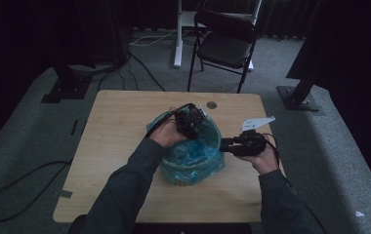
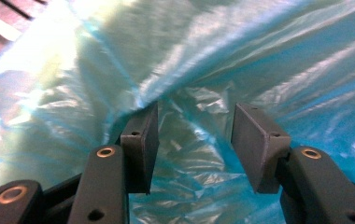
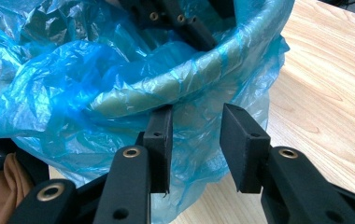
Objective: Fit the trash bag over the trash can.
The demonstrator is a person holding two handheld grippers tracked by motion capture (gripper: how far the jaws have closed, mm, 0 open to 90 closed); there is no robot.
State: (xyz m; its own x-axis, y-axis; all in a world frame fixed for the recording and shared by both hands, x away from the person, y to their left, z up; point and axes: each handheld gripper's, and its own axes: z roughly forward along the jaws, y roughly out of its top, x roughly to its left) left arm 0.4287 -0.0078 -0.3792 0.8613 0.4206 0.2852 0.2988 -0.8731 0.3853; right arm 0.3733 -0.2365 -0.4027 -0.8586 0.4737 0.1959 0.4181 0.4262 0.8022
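Note:
A small round bin (image 1: pixel 191 171) lined with a blue plastic bag (image 1: pixel 198 153) stands on the middle of the wooden table (image 1: pixel 120 126). My left gripper (image 1: pixel 192 130) reaches down into the bin's mouth from the far side. Its jaws (image 2: pixel 194 140) stand open, with loose blue bag film (image 2: pixel 189 70) behind and around them and nothing pressed between the pads. My right gripper (image 1: pixel 224 145) points left at the bin's right side. It is open (image 3: pixel 194 144), just below the bag-covered rim (image 3: pixel 189 77), close to the film hanging on the outer wall. The left gripper (image 3: pixel 175 21) shows inside the bin.
A black folding chair (image 1: pixel 225 44) stands beyond the table's far edge, with a white desk leg (image 1: pixel 177 34) beside it. Cables (image 1: pixel 12 190) trail over the grey carpet at the left. A round grommet (image 1: pixel 212 105) sits near the table's far edge. Bare wood (image 3: pixel 325 93) lies right of the bin.

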